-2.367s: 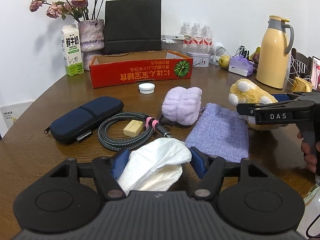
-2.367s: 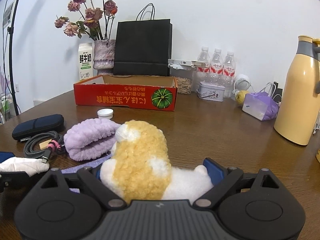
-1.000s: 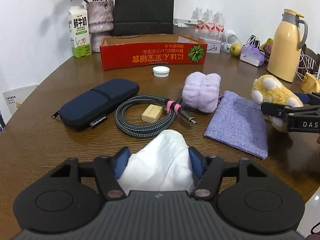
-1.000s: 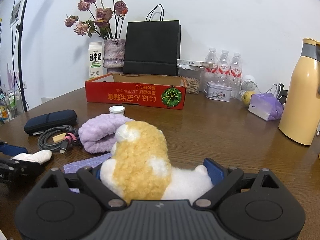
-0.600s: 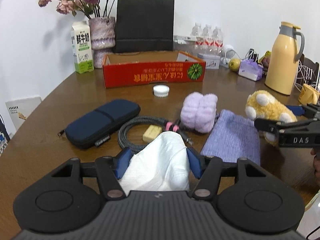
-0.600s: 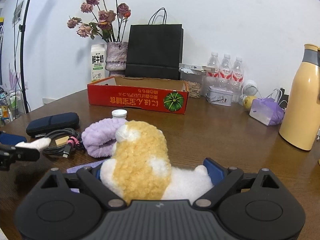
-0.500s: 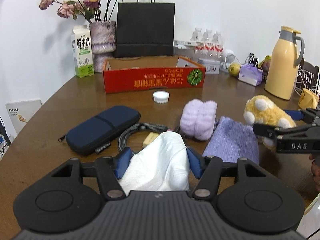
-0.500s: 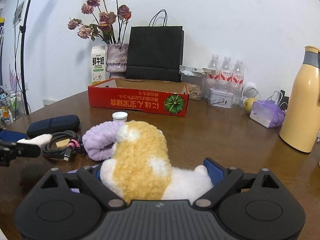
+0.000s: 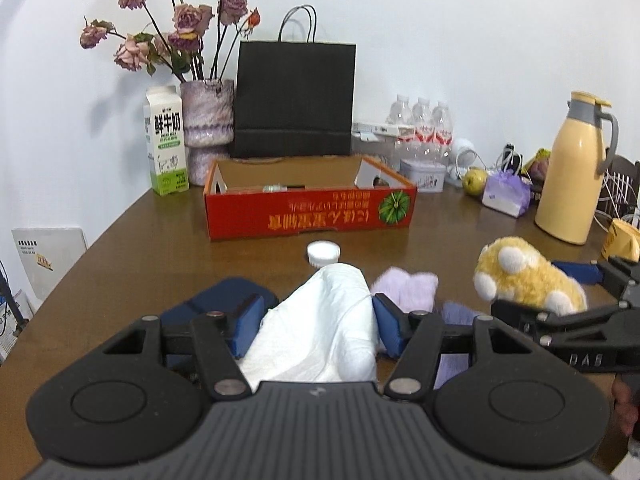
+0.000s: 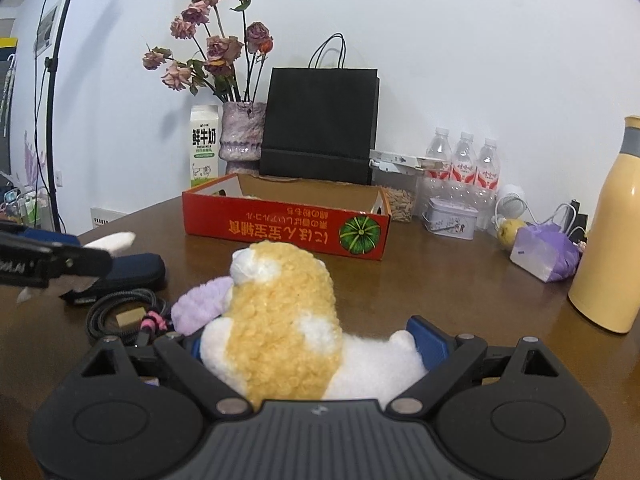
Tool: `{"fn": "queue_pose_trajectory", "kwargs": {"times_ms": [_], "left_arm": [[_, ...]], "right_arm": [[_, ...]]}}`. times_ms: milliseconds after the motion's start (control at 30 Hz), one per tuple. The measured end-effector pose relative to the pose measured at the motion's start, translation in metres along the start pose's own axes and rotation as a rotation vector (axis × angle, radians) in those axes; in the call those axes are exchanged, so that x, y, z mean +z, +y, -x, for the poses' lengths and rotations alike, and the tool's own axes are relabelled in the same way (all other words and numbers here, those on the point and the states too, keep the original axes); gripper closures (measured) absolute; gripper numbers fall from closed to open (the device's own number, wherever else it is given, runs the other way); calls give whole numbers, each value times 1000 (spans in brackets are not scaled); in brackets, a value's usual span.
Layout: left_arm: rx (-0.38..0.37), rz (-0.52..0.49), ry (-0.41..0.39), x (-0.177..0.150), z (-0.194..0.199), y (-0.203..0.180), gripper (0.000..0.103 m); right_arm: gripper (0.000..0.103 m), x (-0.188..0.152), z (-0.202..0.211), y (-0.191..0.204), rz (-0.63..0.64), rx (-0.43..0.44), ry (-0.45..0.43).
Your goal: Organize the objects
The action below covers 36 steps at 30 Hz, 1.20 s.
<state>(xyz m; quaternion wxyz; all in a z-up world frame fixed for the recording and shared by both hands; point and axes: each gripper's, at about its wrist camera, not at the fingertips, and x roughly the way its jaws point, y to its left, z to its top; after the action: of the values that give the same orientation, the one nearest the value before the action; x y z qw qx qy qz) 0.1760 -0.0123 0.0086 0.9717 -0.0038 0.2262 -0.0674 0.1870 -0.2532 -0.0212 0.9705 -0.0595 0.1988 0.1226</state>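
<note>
A round brown wooden table (image 9: 132, 240) stands against a white wall, with a shallow red cardboard box (image 9: 310, 210) near its far side. The left gripper (image 9: 316, 320) has its blue fingers clenched on a crumpled white cloth (image 9: 320, 320), held above the table. The right gripper (image 10: 308, 340) grasps a yellow-and-white plush toy (image 10: 280, 320) between widely spread fingers. On the table lie a dark blue zip case (image 10: 136, 266), a coiled braided cable (image 10: 120, 312) and a white cap (image 9: 323, 252).
</note>
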Motion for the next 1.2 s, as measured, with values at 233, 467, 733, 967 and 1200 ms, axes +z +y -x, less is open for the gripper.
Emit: {"fn": "queue_pose_trajectory", "kwargs": {"times_ms": [233,467,733,967,1200], "left_arm": [[0,19,-32,25,-16,1,43],[-4,35,-55,46,-36,4,44],[-3,57,-64,71,-64,7,50],[-7,75,-57,86,-92,11,60],[1,76,-66,104,-109,13,63]], "right_arm": [[10,19,-13,3,10,9,-23],[10,40,-34,6,20,17,-36],[10,63,-62,7,26,25,-42],[10,78,-89,7,41,27,-34],[10,91,-111,7,58,36,-24]]}}
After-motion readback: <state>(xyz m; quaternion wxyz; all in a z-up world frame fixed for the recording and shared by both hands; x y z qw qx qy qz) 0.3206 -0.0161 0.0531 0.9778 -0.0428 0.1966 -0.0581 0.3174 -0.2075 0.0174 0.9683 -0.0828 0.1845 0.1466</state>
